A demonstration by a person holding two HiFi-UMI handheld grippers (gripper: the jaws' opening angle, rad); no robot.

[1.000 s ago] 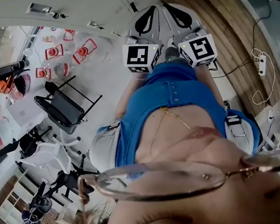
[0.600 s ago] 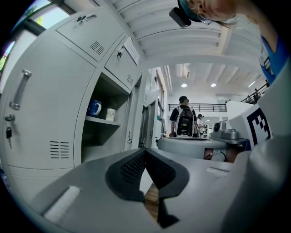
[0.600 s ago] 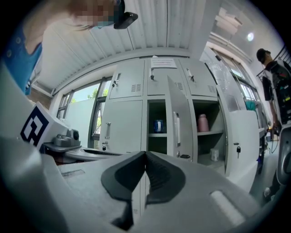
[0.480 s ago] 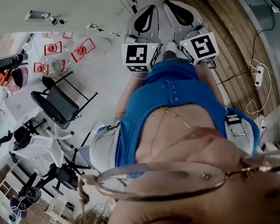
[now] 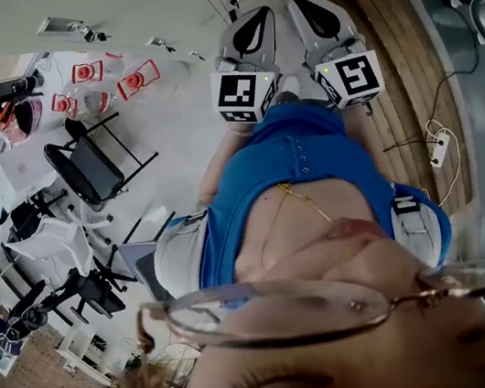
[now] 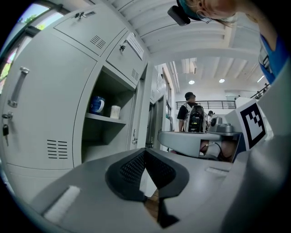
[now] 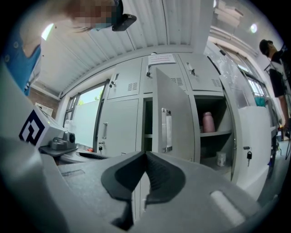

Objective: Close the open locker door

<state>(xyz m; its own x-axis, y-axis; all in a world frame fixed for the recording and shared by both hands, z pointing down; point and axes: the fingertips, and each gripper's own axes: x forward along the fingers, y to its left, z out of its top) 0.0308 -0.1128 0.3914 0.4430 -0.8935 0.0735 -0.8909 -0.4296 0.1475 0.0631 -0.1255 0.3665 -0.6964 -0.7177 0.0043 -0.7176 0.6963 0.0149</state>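
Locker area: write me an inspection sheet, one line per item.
Surface: pale floor, wooden strip at right.
Job's things: locker door stands open, untouched.
Clutter: pink bottle and white cup on shelves right of it; blue container in another open locker.
Grippers: left gripper shut, empty; right gripper shut, empty.
Cables: power strip with white cord on the floor.
Surroundings: black chair; person with backpack.
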